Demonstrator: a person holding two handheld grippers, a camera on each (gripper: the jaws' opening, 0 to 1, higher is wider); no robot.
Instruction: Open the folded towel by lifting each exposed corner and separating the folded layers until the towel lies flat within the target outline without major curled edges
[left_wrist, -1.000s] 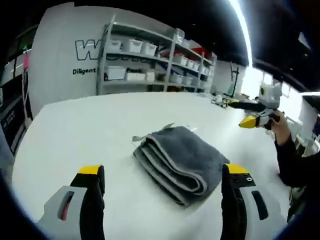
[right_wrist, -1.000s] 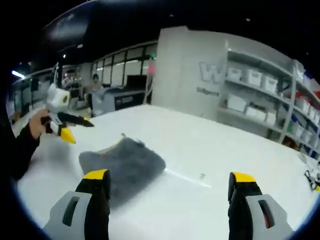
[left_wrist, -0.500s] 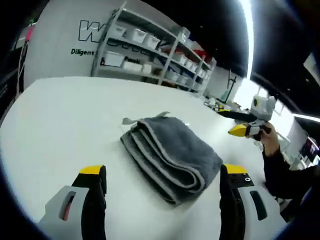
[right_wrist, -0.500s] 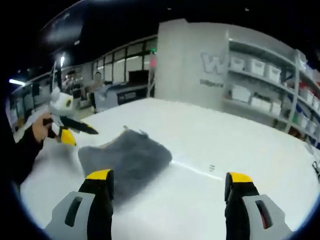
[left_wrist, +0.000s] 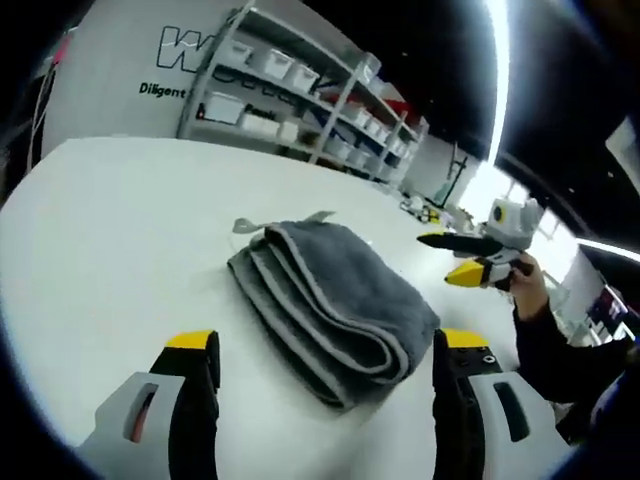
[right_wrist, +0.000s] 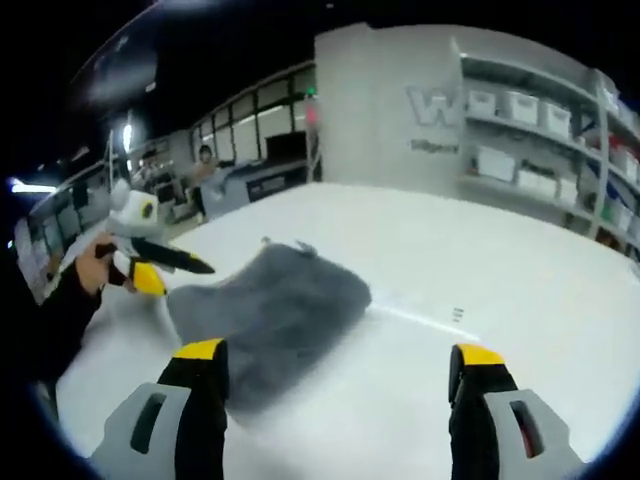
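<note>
Towel (left_wrist: 330, 295), grey and folded, lies on the white table (left_wrist: 110, 230) just ahead of our left gripper (left_wrist: 318, 372), jaws spread and empty. Our right gripper (right_wrist: 338, 385), likewise released, hovers near the towel (right_wrist: 270, 310).

Left gripper (left_wrist: 315, 350) closer to folded grey towel (left_wrist: 330, 295) than 1.0 s ago, jaws wide apart. Right gripper (right_wrist: 335, 360) likewise nearer the towel, jaws apart. Towel itself unmoved on white table (left_wrist: 110, 230).
</note>
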